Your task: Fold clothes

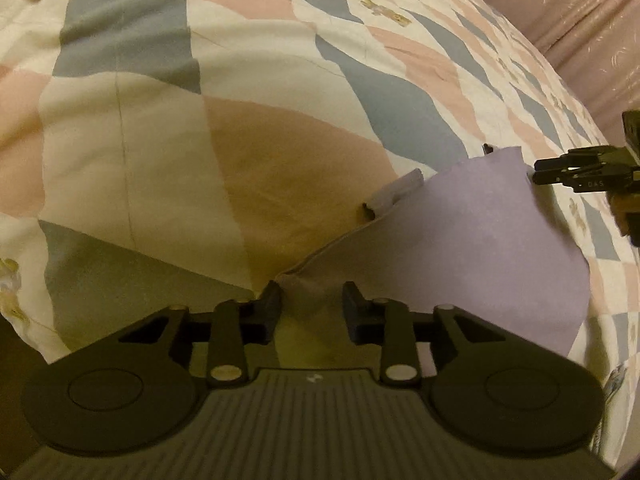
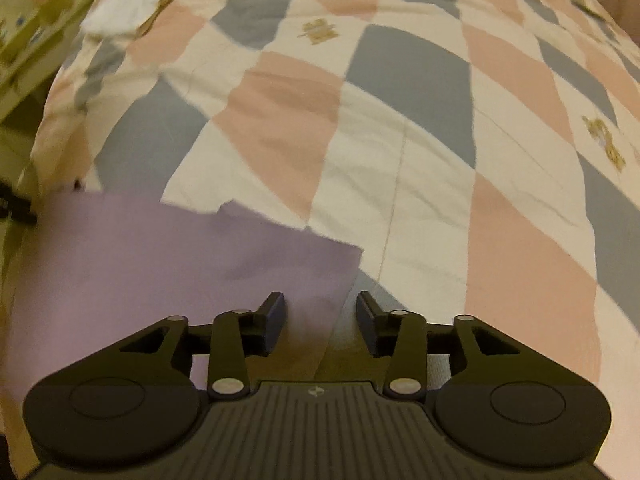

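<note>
While lilac garment [image 1: 472, 240] lies on checked quilt [image 1: 160, 140], left tongs [image 1: 312, 304] and right tongs [image 2: 320, 312] gape, straddling its corners.

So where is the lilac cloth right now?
The lilac cloth lies on the checked quilt, at its near edge, stretched between the left gripper and right gripper, each at a corner.
</note>
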The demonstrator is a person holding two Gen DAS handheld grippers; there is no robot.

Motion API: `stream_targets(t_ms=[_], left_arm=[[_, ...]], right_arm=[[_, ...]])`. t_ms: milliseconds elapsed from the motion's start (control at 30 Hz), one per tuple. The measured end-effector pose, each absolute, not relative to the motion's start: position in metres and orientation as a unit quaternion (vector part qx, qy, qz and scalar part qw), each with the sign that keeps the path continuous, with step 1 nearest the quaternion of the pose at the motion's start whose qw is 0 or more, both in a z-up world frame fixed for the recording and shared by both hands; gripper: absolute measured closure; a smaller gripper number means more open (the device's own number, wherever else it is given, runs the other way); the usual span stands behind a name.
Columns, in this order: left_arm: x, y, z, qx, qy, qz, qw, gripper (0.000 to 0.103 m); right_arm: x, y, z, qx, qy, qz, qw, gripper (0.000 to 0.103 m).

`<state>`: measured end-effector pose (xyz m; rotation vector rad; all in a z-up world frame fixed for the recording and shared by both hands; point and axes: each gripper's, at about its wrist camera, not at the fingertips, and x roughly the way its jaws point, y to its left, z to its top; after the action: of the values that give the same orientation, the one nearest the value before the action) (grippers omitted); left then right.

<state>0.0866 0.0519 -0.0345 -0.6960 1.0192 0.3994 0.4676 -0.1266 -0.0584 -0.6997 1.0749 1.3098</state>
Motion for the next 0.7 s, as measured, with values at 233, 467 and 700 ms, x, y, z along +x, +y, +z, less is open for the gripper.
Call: stream_targets(t_ms=[233, 467, 700], left_arm=[[0.087, 0.044, -0.033, -0.291, 0.478, 0.186, 0.807, 0.103], [0.081, 0.043, -0.006, -0.268, 0.443, 0.212, 0.829, 0.103], [0.082, 0.044, -0.018, -0.262, 0.453, 0.221, 0.823, 0.103]], right_arm=[[0.490, -0.123, -0.078, -0.223, 0.514, 0.550, 0.620, 0.065], [0.486, -0.121, -0.054, -0.228, 0.478, 0.543, 0.651, 0.102], [0.482, -0.120, -0.060, -0.236, 0.461, 0.539, 0.665, 0.102]])
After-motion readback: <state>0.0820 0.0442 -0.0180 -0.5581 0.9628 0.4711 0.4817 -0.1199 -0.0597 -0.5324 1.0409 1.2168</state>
